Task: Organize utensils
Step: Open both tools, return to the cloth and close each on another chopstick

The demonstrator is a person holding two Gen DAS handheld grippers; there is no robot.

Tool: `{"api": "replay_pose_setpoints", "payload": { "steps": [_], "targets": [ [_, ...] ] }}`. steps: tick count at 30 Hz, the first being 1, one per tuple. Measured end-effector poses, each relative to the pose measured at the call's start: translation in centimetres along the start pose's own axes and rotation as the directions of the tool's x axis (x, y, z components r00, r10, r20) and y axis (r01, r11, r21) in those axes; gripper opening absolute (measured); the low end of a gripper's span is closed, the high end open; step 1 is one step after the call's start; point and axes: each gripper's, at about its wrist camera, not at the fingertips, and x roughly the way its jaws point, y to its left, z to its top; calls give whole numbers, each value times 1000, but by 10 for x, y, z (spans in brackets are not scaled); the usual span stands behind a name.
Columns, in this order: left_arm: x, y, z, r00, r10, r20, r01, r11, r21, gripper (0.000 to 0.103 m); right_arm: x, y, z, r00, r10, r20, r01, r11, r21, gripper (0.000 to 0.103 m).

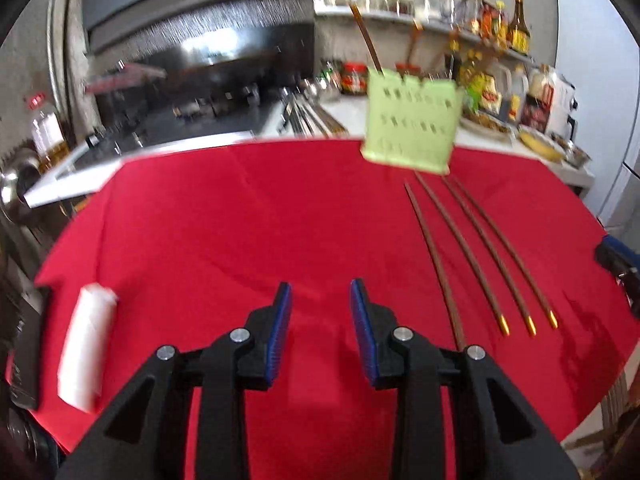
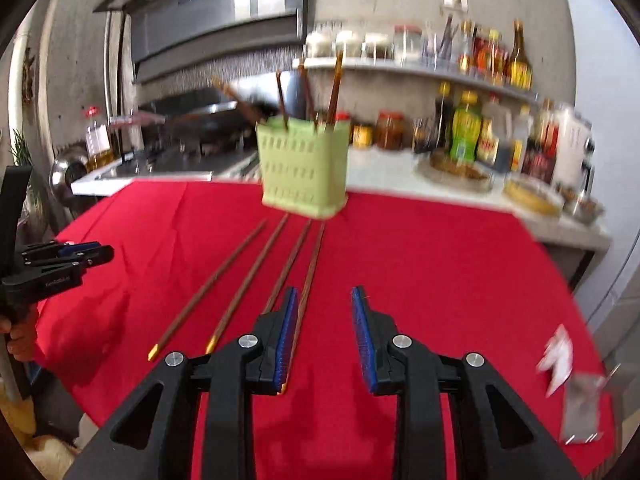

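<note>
both the left gripper and right gripper hover with fingers spread, holding nothing. four chopsticks lie side by side on the red-clothed worktop, before a green utensil holder holding more chopsticks.

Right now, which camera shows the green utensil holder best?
The right wrist view: the green utensil holder is nearer centre, with several chopsticks visibly standing in it. The left wrist view shows it blurrier, farther right, with fewer sticks visible.

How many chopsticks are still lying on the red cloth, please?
4 chopsticks lie side by side before the green holder; others already stand inside it.
</note>
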Motion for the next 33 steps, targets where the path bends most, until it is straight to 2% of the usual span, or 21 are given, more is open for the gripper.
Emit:
{"api": "replay_pose_setpoints", "payload": {
  "steps": [5, 8, 9, 11, 13, 20, 23, 26, 33],
  "targets": [
    [7, -15, -14, 998, -40, -39, 41, 999, 18, 30, 19, 9, -11, 996, 8, -88, -7, 1000, 15, 30],
    [10, -20, -15, 998, -35, -45, 36, 999, 36, 31, 30, 14, -12, 991, 21, -129, -20, 1000, 11, 28],
    [11, -20, -14, 998, -36, -47, 38, 999, 35, 31, 33, 16, -13, 990, 15, -139, -14, 1000, 5, 25],
    [12, -20, -14, 998, -39, -48, 40, 999, 32, 31, 41, 17, -13, 986, 26, -162, -24, 1000, 11, 12],
    [12, -22, -14, 997, -50, -51, 51, 998, 31, 31, 47, 17, -13, 983, 32, -180, -29, 999, 22, 8],
    [8, -29, -15, 995, -89, -48, 91, 995, 49, 31, 54, 20, -16, 979, 24, -201, -24, 1000, 4, 8],
    [7, -33, -17, 994, -99, -52, 102, 993, 58, 31, 50, 16, -19, 980, -21, -197, 19, 1000, -12, 7],
    [8, -40, -18, 991, -119, -61, 123, 991, 59, 31, 44, 2, -23, 980, -29, -197, 34, 999, 22, 7],
    [20, -67, -21, 965, -224, -134, 233, 971, 59, 31, 33, -12, -31, 981, -33, -191, 44, 998, 55, 7]
  ]
}}
